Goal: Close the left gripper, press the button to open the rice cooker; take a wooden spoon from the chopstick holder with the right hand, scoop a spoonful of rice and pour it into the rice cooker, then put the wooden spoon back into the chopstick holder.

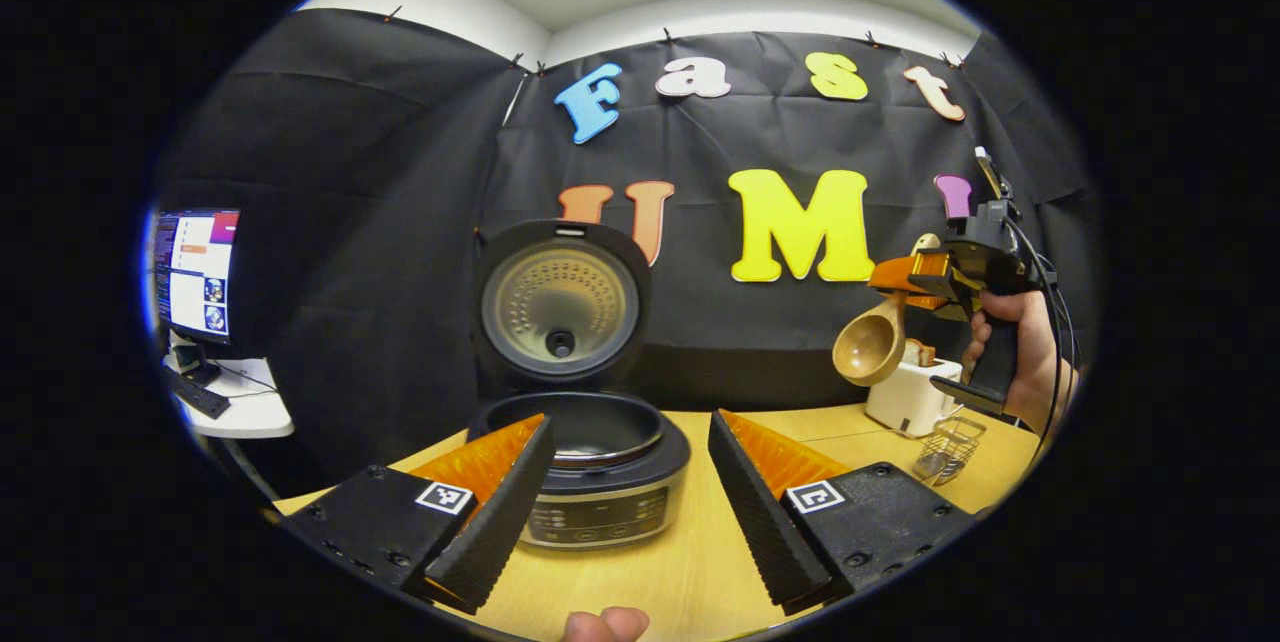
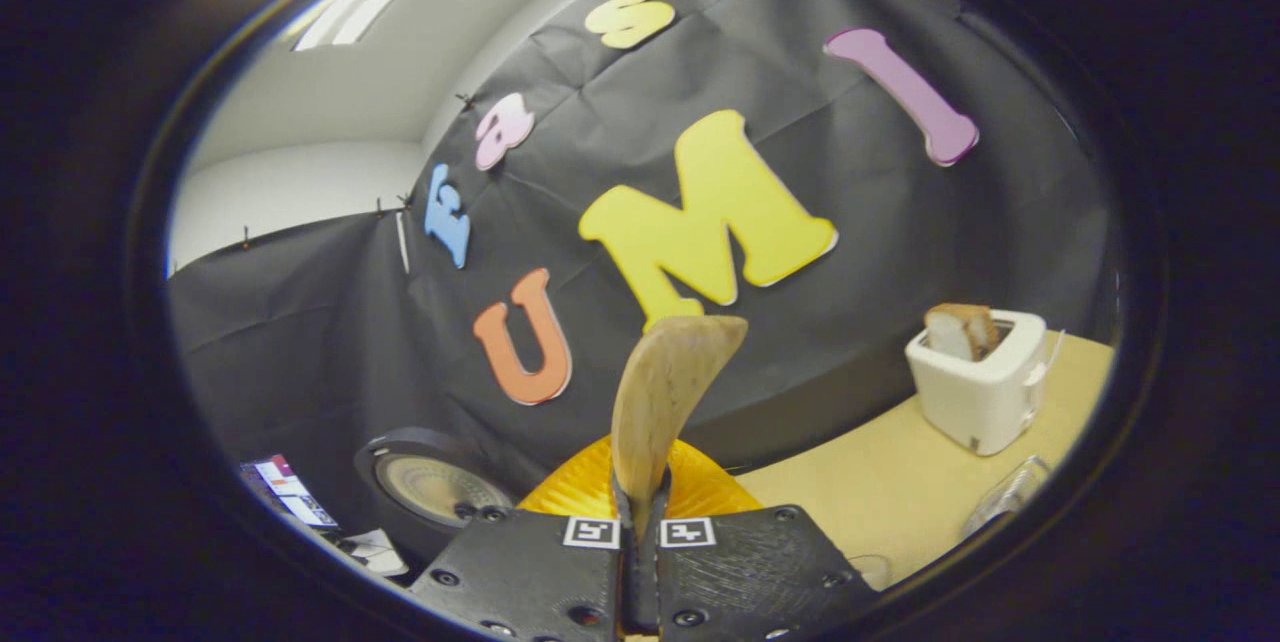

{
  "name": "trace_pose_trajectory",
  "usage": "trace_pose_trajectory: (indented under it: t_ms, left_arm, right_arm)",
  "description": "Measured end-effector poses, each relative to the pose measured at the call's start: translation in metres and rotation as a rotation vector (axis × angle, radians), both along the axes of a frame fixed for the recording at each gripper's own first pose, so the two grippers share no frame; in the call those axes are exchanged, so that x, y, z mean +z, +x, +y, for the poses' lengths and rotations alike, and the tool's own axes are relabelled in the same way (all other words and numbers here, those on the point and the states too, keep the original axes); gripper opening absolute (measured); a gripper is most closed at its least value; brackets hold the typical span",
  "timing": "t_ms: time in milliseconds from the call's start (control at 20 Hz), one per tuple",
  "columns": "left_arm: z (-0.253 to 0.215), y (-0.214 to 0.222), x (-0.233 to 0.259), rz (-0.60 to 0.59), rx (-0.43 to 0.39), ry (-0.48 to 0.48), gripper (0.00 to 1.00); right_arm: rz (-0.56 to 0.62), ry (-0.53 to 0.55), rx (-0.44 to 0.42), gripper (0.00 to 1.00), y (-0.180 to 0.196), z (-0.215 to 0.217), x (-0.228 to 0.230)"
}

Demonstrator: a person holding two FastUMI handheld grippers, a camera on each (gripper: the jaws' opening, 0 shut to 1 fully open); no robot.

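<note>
The rice cooker point(image 1: 600, 467) stands on the wooden table point(image 1: 690, 562) straight ahead, its lid point(image 1: 560, 307) swung upright and the inner pot showing bare. My left gripper point(image 1: 630, 497) is open low in front of it, one finger on each side of the cooker's front. High at the right, a hand holds my right gripper point(image 1: 935, 282), shut on the handle of the wooden spoon point(image 1: 872, 342); its bowl hangs down to the left, in the air above the table. In the right gripper view the spoon point(image 2: 665, 392) stands up from my shut right gripper point(image 2: 640, 517). The cooker's lid point(image 2: 430, 487) is at lower left.
A white toaster point(image 1: 905, 400) point(image 2: 980, 387) with a slice of bread stands at the back right of the table. A small wire basket point(image 1: 948, 447) sits in front of it. A monitor point(image 1: 195, 272) on a white desk is far left. A thumb point(image 1: 605, 624) shows at the bottom edge.
</note>
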State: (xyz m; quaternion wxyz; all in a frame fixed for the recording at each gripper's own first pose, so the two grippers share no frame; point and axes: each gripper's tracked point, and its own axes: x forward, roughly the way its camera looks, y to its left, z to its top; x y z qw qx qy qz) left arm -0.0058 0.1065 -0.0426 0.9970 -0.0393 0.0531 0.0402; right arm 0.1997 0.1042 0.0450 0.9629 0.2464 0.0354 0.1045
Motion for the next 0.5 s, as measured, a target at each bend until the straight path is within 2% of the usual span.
trace_pose_trajectory:
  t_ms: [300,500]
  left_arm:
    - [-0.058,0.02,-0.007,0.014,-0.094,-0.002,0.98]
    - [-0.069,0.022,-0.01,0.024,-0.101,0.013,0.98]
  right_arm:
    - [0.033,-0.08,-0.202,0.0,-0.024,-0.146,-0.007]
    - [0.08,-0.129,-0.28,0.0,-0.033,-0.207,-0.029]
